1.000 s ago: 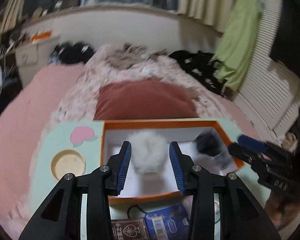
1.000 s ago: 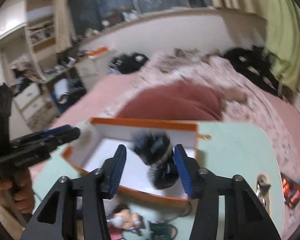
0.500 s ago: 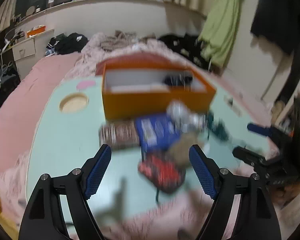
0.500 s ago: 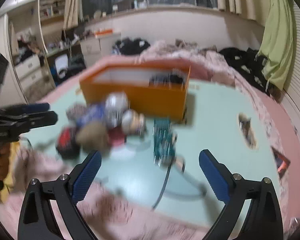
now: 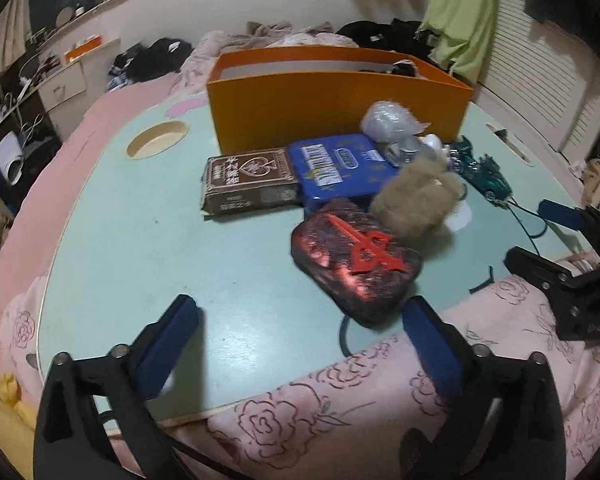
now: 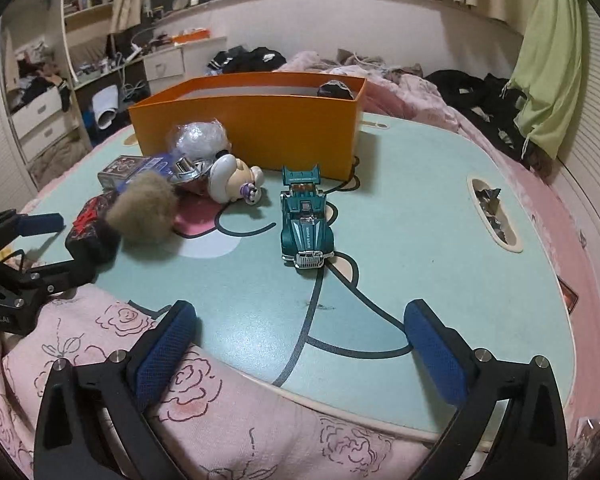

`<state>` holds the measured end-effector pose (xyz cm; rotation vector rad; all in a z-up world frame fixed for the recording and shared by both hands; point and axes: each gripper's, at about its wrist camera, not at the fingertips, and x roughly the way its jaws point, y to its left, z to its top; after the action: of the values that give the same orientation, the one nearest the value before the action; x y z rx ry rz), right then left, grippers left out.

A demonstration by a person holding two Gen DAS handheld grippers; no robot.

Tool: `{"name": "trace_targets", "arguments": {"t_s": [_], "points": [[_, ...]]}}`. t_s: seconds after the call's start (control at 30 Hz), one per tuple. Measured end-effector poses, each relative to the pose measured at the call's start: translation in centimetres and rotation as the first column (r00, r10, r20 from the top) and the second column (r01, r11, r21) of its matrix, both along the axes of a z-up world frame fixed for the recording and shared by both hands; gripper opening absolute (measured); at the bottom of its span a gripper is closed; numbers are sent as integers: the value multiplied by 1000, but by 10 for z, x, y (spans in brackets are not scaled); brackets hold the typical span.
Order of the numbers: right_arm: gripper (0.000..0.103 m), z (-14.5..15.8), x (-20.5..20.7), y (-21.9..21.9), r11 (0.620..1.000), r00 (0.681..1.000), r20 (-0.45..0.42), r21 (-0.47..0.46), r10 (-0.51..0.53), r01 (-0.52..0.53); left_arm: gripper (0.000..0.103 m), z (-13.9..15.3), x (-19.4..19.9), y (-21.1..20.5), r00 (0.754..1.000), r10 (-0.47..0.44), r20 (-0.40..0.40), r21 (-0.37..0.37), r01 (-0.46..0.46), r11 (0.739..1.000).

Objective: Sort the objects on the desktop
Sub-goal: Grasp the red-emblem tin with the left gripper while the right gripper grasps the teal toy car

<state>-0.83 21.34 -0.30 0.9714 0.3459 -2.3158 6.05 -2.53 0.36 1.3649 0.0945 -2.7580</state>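
My left gripper (image 5: 300, 316) has just been opening and now stands with its blue pads spread wide, nothing between them. It hangs over the near edge of the pale green table (image 5: 140, 248), where a pink rose-print blanket (image 5: 300, 412) laps against the rim. My right gripper (image 6: 300, 320) has likewise just been opening; it too is wide and empty, above the same near edge.

Ahead of the left gripper, the table's left half lies bare, apart from a round cup recess (image 5: 157, 145) near its far left edge. Just beyond the left gripper's right pad lies a dark red-patterned case (image 5: 354, 264). Touching its far side sits a tan fluffy ball (image 5: 416, 200). Behind them, side by side, lie a brown card box (image 5: 250, 180) and a blue tin (image 5: 340, 168), with a clear crumpled plastic ball (image 5: 388, 120) further back.

From the right gripper, a teal toy car (image 6: 306, 220) stands alone mid-table, with open surface before it and to its right, out to a slot (image 6: 494, 212) near the right edge. A small white figurine (image 6: 232, 180) lies left of the car.

The orange box (image 5: 336, 100) stands at the far side, open-topped, something dark (image 6: 336, 90) showing above its rim at the right end.
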Motion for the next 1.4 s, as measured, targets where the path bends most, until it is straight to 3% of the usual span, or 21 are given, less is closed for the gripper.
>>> {"name": "trace_targets", "arguments": {"t_s": [0.4,0.73,0.97,1.13,1.4], "points": [[103,3,-4,-5,1000,1000,-20,-19,19,-19,103,0,1,-2,1000,2,-3,0,-2,1000],[103,4,-3,-5,1000,1000,-23,-24,19,-20,103,20,-10,-5,998,-13,-60,96,18,995],[103,4,-3,-5,1000,1000,-23,-24,19,-19,102,17,-41,15,995,-95,-18,56,96,994],[103,4,-3,-5,1000,1000,-23,-24,19,-19,69,10,-32,21,991,-132,-5,14,132,991],[103,4,-3,-4,999,1000,-23,-28,19,-20,68,8,-1,7,991,-119,-67,20,121,992]]}}
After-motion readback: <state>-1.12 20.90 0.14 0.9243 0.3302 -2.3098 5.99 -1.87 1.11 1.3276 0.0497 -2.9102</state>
